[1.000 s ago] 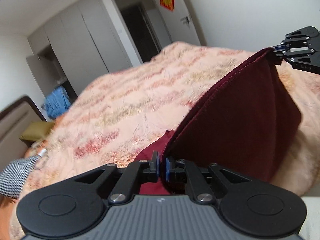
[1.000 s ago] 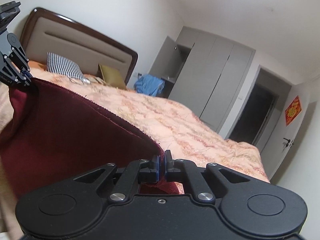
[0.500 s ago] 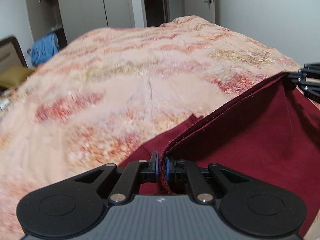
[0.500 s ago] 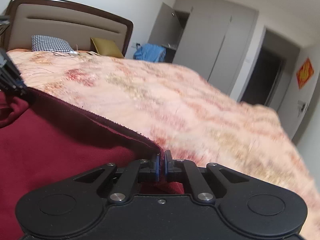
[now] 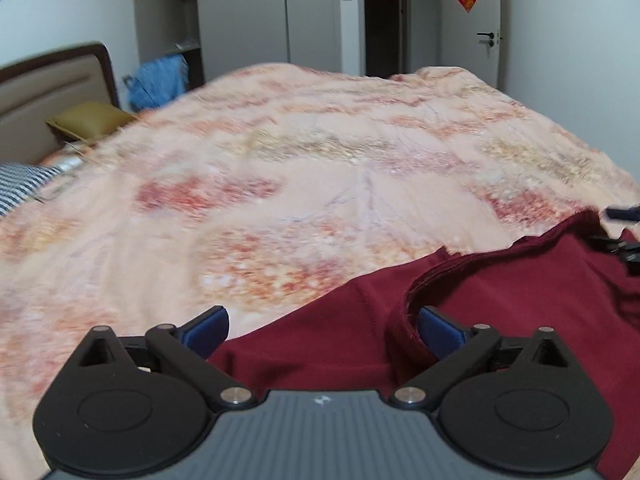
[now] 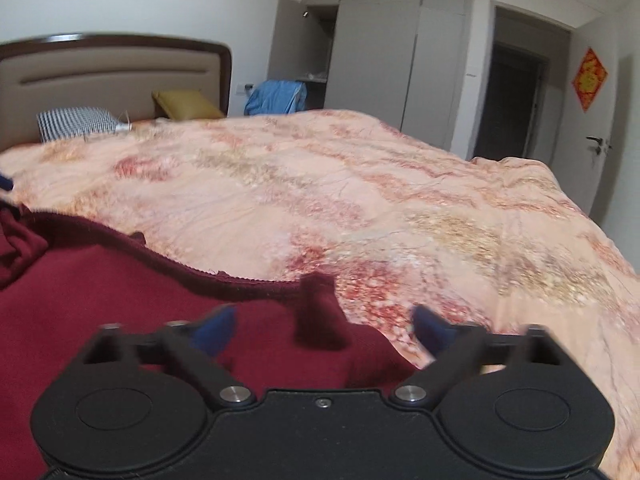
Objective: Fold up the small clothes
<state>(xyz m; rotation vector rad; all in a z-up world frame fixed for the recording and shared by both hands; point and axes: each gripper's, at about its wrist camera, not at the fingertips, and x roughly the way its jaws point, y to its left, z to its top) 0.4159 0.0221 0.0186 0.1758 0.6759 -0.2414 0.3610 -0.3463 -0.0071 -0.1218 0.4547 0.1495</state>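
A dark red garment [image 5: 500,304] lies on the pink patterned bedspread [image 5: 300,184]; it also shows in the right wrist view [image 6: 100,300]. My left gripper [image 5: 322,326] is open just over the garment's near left corner, whose hem curls up by the right finger. My right gripper [image 6: 320,328] is open over the garment's right corner, where a small peak of cloth [image 6: 316,300] stands up between the fingers. The right gripper's tips [image 5: 624,232] show at the far right of the left wrist view.
The headboard [image 6: 120,68] stands at the far left, with a checked pillow [image 6: 76,124] and an olive cushion [image 6: 184,104]. A blue cloth [image 6: 276,98] hangs by the grey wardrobe [image 6: 376,52]. A dark doorway [image 6: 516,96] and a white door [image 5: 484,32] lie behind the bed.
Both grippers lowered the lifted garment edge onto the bed, then opened and let it go. The cloth now lies slack on the bedspread.
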